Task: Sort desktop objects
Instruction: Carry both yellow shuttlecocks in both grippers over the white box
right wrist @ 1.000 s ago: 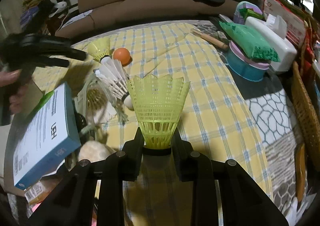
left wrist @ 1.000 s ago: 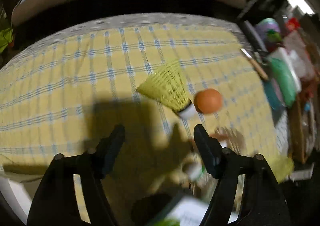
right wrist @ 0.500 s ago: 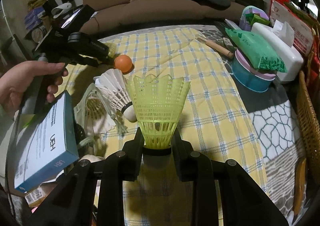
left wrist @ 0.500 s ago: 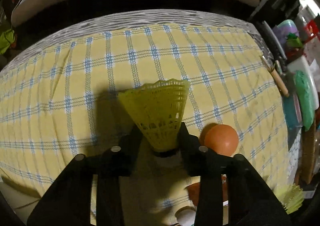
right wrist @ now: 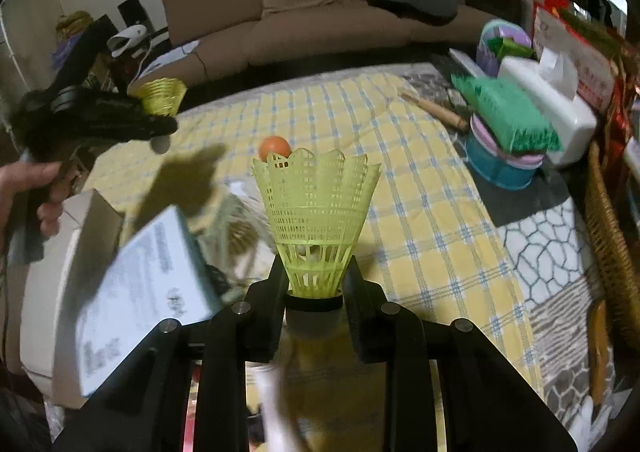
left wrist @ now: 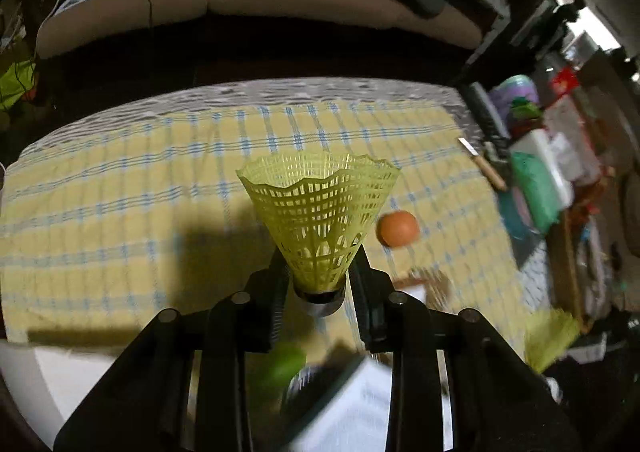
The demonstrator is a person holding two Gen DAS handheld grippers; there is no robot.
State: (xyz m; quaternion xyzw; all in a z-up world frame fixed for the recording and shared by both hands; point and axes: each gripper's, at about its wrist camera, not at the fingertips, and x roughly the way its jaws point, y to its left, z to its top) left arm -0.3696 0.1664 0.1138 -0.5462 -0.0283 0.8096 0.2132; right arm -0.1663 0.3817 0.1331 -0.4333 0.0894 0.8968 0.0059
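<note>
My left gripper [left wrist: 320, 284] is shut on the base of a yellow plastic shuttlecock [left wrist: 318, 220] and holds it above the yellow checked cloth [left wrist: 140, 192]. In the right wrist view that gripper [right wrist: 160, 132] and its shuttlecock [right wrist: 162, 96] are raised at the left. My right gripper [right wrist: 314, 292] is shut on a second yellow shuttlecock [right wrist: 316, 208]. An orange ball [left wrist: 398, 228] lies on the cloth to the right; it also shows in the right wrist view [right wrist: 274, 148]. A blurred white feather shuttlecock [right wrist: 236, 216] lies just behind the box.
A blue-and-white box [right wrist: 148, 292] is at the left front. At the right stand a teal tub [right wrist: 500, 168] with a green packet [right wrist: 508, 112], a white tissue box [right wrist: 548, 100], a wooden handle [right wrist: 436, 112] and a wicker basket [right wrist: 612, 236]. A sofa [right wrist: 312, 12] is behind.
My left gripper closed on the yellow shuttlecock beside the orange ball and lifted it off the cloth. My right gripper kept hold of its shuttlecock and shifted slightly.
</note>
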